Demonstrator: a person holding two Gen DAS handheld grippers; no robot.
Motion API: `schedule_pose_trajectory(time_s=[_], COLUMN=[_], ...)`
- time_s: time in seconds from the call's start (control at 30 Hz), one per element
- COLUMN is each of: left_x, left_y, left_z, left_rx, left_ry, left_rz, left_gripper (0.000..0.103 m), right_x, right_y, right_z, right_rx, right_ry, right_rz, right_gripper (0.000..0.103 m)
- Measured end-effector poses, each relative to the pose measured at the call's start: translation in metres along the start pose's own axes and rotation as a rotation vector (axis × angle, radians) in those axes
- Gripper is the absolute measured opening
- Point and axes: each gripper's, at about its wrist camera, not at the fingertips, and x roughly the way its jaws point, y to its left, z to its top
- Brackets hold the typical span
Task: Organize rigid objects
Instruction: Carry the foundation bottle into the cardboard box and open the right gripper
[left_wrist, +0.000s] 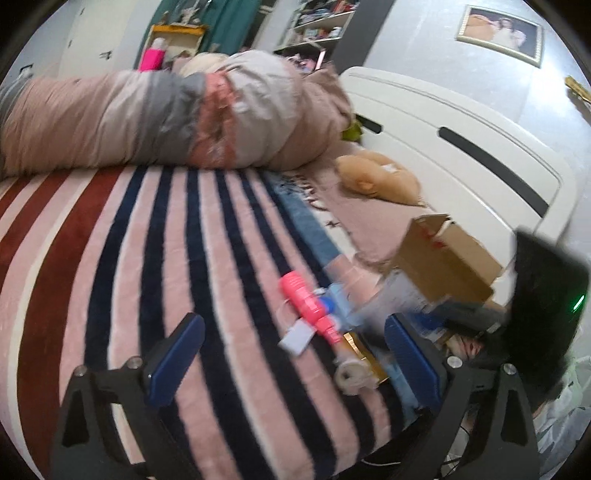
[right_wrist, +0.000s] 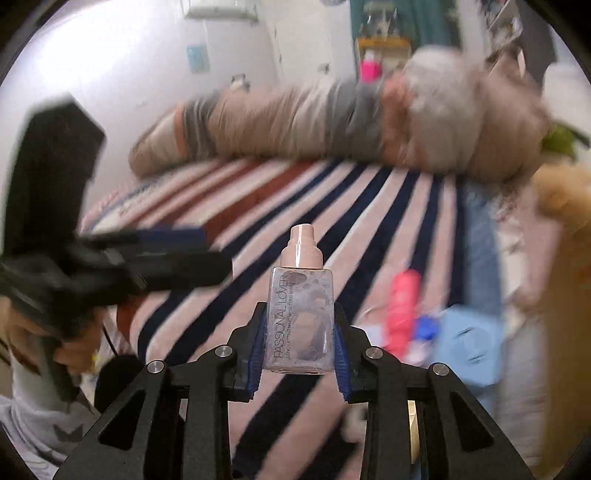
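Pinching a clear spray bottle (right_wrist: 300, 321) upright — right tool (right_wrist: 300, 332), left tool (left_wrist: 291, 354) spread wide over striped blanket (left_wrist: 147, 258).

Left wrist view: sits low behind the left gripper (left_wrist: 291, 360), close above the striped blanket (left_wrist: 147, 258), facing across the bed toward the rolled quilt (left_wrist: 166, 118) and white headboard (left_wrist: 461, 140).
Right wrist view: sits low behind the right gripper (right_wrist: 300, 332), close over the same blanket, facing the quilt and far wall.
Shared: blanket, quilt, pink bottle (left_wrist: 308, 304), and the cardboard box (left_wrist: 443, 258), which the right view catches only at its right edge.
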Motion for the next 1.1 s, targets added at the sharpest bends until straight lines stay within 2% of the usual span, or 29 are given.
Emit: schedule_pose_trajectory(time_s=[0.07, 0.1, 0.13, 0.2, 0.23, 0.3, 0.37, 0.43, 0.47, 0.5, 0.53, 0.63, 0.8, 0.87, 0.9, 0.93, 1.0, 1.1], left_x=[0.002, 0.003, 0.005, 0.007, 0.009, 0.016, 0.031, 0.046, 0.055, 0.061, 0.07, 0.096, 0.149, 0.159, 0.157, 0.157, 0.134, 0.104], left_y=[-0.016, -0.026, -0.032, -0.06, -0.075, -0.102, -0.135, -0.16, -0.173, -0.183, -0.196, -0.226, -0.257, -0.26, -0.259, -0.255, -0.236, -0.195], left_z=[0.005, 0.009, 0.011, 0.025, 0.032, 0.046, 0.058, 0.066, 0.07, 0.071, 0.073, 0.08, 0.082, 0.081, 0.081, 0.081, 0.086, 0.092], left_rx=[0.017, 0.02, 0.022, 0.042, 0.064, 0.117, 0.178, 0.203, 0.215, 0.229, 0.253, 0.299, 0.353, 0.376, 0.389, 0.392, 0.371, 0.325], left_ry=[-0.002, -0.002, -0.002, -0.003, -0.002, 0.01, 0.042, 0.08, 0.102, 0.118, 0.135, 0.18, 0.309, 0.335, 0.325, 0.313, 0.229, 0.138], left_rz=[-0.038, -0.084, -0.125, -0.271, -0.313, -0.342, -0.369, -0.419, -0.454, -0.473, -0.462, -0.446, -0.404, -0.346, -0.305, -0.286, -0.252, -0.156], left_gripper=[0.098, 0.098, 0.098, 0.097, 0.097, 0.093, 0.082, 0.061, 0.054, 0.039, 0.036, 0.036, 0.037, 0.038, 0.045, 0.06, 0.079, 0.081], right_x=[-0.036, -0.053, -0.064, -0.079, -0.084, -0.096, -0.107, -0.11, -0.112, -0.116, -0.12, -0.123, -0.112, -0.104, -0.104, -0.103, -0.1, -0.109], right_y=[-0.017, -0.026, -0.03, -0.038, -0.043, -0.053, -0.063, -0.076, -0.084, -0.093, -0.102, -0.133, -0.173, -0.178, -0.178, -0.178, -0.18, -0.168], right_z=[0.006, 0.006, 0.007, 0.002, -0.001, -0.005, -0.01, -0.015, -0.015, -0.017, -0.022, -0.029, -0.036, -0.037, -0.039, -0.039, -0.039, -0.038], right_rx=[0.014, 0.013, 0.001, -0.025, -0.029, -0.012, 0.019, 0.048, 0.064, 0.081, 0.1, 0.176, 0.267, 0.277, 0.274, 0.271, 0.272, 0.252], right_ry=[-0.06, -0.075, -0.075, -0.074, -0.079, -0.11, -0.145, -0.167, -0.169, -0.172, -0.175, -0.158, -0.051, -0.001, 0.008, 0.017, 0.012, -0.046], right_rz=[-0.06, -0.073, -0.073, -0.078, -0.081, -0.049, -0.016, -0.011, -0.025, -0.045, -0.065, -0.083, -0.144, -0.18, -0.208, -0.232, -0.249, -0.229], right_gripper=[0.027, 0.027, 0.027, 0.027, 0.027, 0.027, 0.027, 0.027, 0.027, 0.027, 0.027, 0.027, 0.027, 0.027, 0.028, 0.03, 0.038, 0.038])
